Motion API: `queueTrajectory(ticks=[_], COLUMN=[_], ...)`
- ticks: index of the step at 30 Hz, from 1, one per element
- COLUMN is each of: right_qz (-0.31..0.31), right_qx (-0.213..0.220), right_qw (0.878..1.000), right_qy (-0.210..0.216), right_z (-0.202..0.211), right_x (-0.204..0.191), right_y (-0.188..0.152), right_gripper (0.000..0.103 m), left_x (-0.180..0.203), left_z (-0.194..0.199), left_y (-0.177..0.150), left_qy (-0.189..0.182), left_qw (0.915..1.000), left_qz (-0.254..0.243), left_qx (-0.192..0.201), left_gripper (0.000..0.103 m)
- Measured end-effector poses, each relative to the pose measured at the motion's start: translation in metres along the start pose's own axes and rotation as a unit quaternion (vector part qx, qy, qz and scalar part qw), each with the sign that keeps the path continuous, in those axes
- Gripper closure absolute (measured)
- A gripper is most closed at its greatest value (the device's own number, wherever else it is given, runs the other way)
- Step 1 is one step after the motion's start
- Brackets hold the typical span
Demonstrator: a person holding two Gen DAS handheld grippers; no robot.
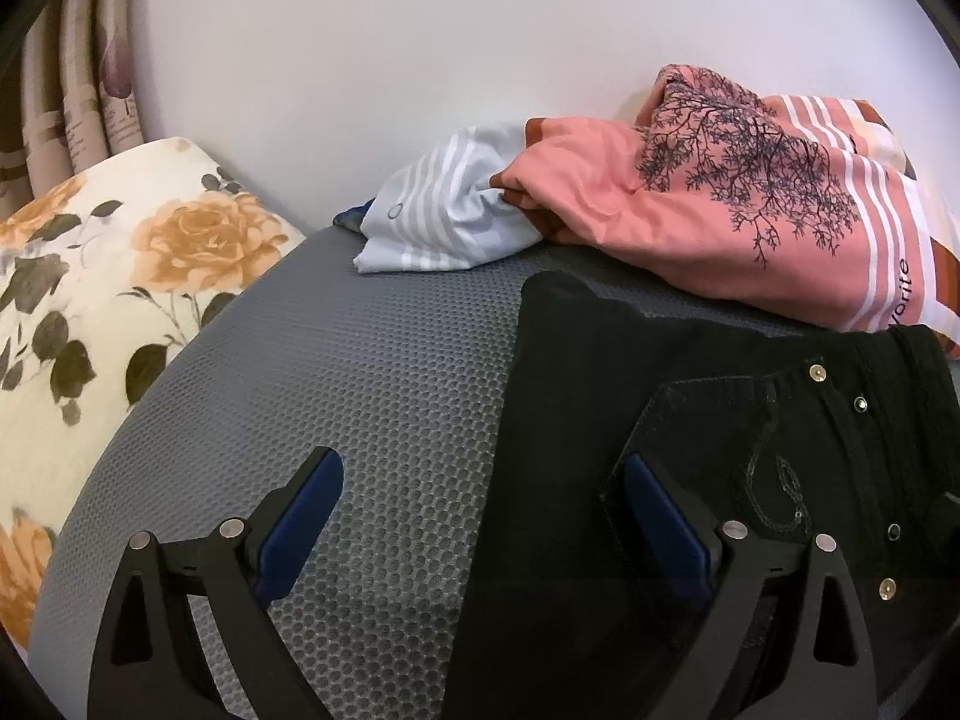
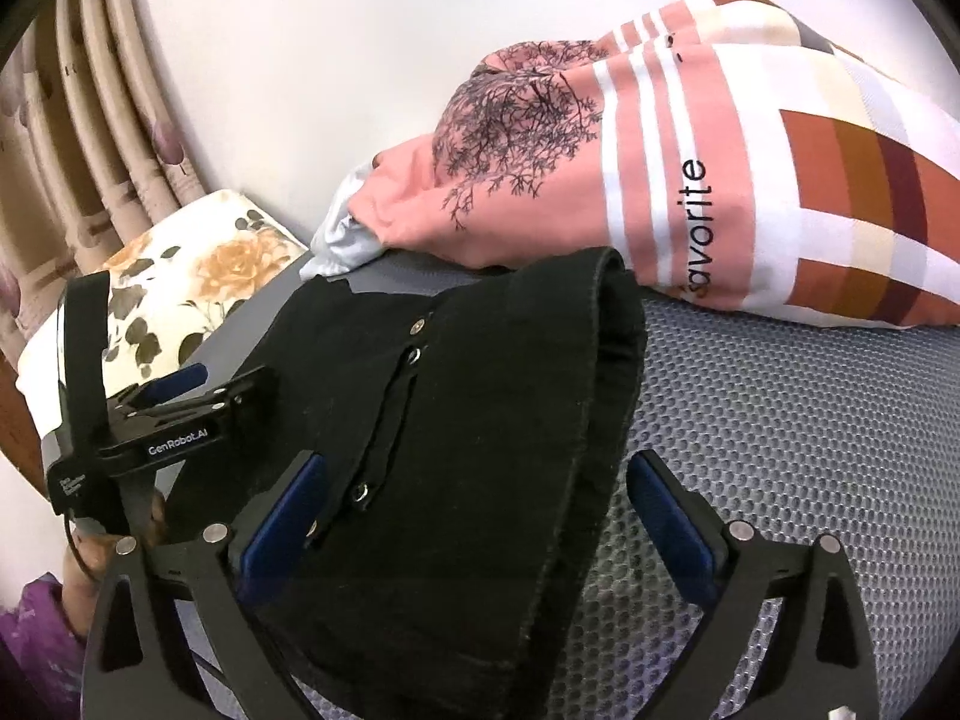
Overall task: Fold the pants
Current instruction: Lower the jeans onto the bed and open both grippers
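Pants (image 2: 456, 420) lie folded, lower edge cut off; both hand-held grippers (image 1: 483, 516) (image 2: 474, 516) spread.

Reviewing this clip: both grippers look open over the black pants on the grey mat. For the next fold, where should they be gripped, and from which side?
Probably the thick hemmed edge of the black pants, approached from the bare grey mat on the right gripper's side: it stands raised and unobstructed.
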State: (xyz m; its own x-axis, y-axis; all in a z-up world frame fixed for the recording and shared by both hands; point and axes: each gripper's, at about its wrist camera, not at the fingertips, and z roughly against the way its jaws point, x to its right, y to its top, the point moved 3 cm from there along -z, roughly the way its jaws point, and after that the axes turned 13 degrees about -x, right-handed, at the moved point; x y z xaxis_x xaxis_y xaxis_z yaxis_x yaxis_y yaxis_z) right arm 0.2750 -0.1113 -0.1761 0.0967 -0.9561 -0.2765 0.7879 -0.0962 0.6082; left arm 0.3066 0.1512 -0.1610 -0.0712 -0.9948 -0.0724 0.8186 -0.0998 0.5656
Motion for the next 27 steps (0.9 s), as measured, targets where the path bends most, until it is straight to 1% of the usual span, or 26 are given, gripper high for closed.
queueTrajectory(ticks=[2, 6, 9, 14, 16, 18, 22, 27], right_qz=[0.005, 0.006, 0.009, 0.021, 0.023, 0.029, 0.048, 0.042], right_qx=[-0.002, 0.001, 0.003, 0.004, 0.003, 0.005, 0.009, 0.031], right_qw=[1.000, 1.000, 1.000, 0.998, 0.998, 0.996, 0.995, 0.994], right_qy=[-0.011, -0.018, -0.029, -0.052, -0.063, -0.084, -0.085, -0.095], right_z=[-0.001, 0.000, 0.002, 0.002, 0.001, 0.001, 0.003, 0.011], right_x=[-0.002, -0.003, -0.005, -0.011, -0.012, -0.016, -0.022, -0.021], right_y=[-0.001, -0.002, -0.003, -0.004, -0.004, -0.005, -0.006, -0.008], right_gripper=[0.003, 0.002, 0.001, 0.001, 0.001, 0.000, 0.000, 0.000], left_x=[0.000, 0.000, -0.002, -0.005, -0.005, -0.005, -0.005, -0.006], left_z=[0.001, 0.003, 0.006, 0.008, 0.009, 0.010, 0.010, 0.011], left_y=[0.000, 0.000, -0.001, -0.001, -0.001, -0.001, -0.001, -0.001], left_qy=[0.002, 0.007, 0.014, 0.017, 0.018, 0.019, 0.023, 0.022], left_qw=[1.0000, 1.0000, 0.9998, 0.9995, 0.9994, 0.9994, 0.9992, 0.9992], left_qz=[-0.001, 0.001, 0.010, 0.017, 0.016, 0.017, 0.017, 0.019], left_qx=[0.002, 0.006, 0.014, 0.020, 0.023, 0.024, 0.026, 0.027], left_gripper=[0.008, 0.008, 0.008, 0.008, 0.008, 0.008, 0.008, 0.008])
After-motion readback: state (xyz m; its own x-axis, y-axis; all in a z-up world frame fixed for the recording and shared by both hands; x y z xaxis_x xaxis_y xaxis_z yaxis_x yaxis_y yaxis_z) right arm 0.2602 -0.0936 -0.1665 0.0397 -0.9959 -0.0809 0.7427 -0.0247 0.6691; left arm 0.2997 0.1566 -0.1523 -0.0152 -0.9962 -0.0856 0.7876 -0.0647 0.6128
